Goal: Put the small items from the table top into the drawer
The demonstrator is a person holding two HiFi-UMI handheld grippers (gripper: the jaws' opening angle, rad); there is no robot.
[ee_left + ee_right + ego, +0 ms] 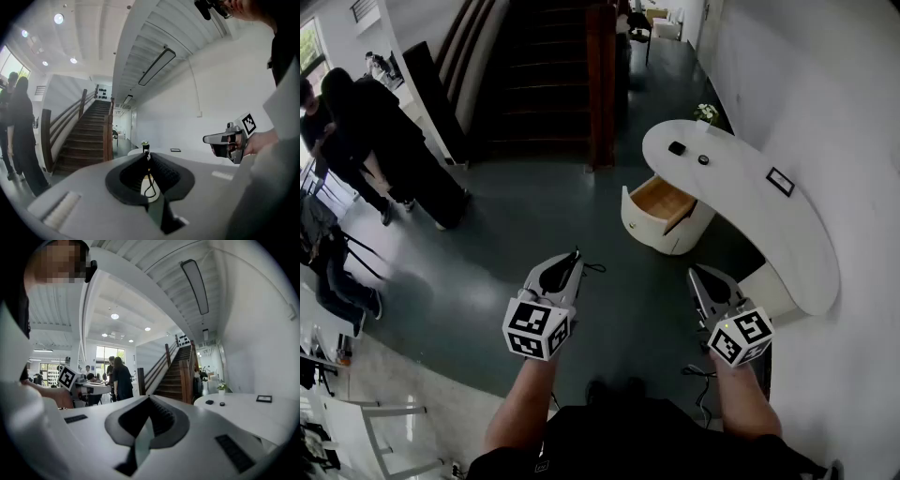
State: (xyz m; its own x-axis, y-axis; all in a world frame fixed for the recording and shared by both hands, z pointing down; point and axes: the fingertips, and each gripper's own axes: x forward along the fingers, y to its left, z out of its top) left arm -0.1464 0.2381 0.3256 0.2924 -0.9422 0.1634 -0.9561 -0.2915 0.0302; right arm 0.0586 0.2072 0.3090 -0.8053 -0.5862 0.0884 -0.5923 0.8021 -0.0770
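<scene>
A white curved table [769, 225] stands ahead on the right. Its drawer [662, 202] is pulled open, showing a bare wooden inside. On the top's far end lie a small black block [677, 148] and a small round black item [703, 159]; the right gripper view shows them as the block [209, 402] and the round item [221, 404]. My left gripper [575, 255] and right gripper [694, 273] hover over the floor, well short of the table. Both are shut, with nothing held. The left gripper's [146, 155] jaws meet at the tip, as do the right gripper's [149, 399].
A black picture frame [780, 181] and a small potted plant [706, 113] also sit on the table. A dark staircase [544, 66] with a wooden post [600, 84] rises behind. Several people [375, 141] stand at the left, near white chairs [384, 422].
</scene>
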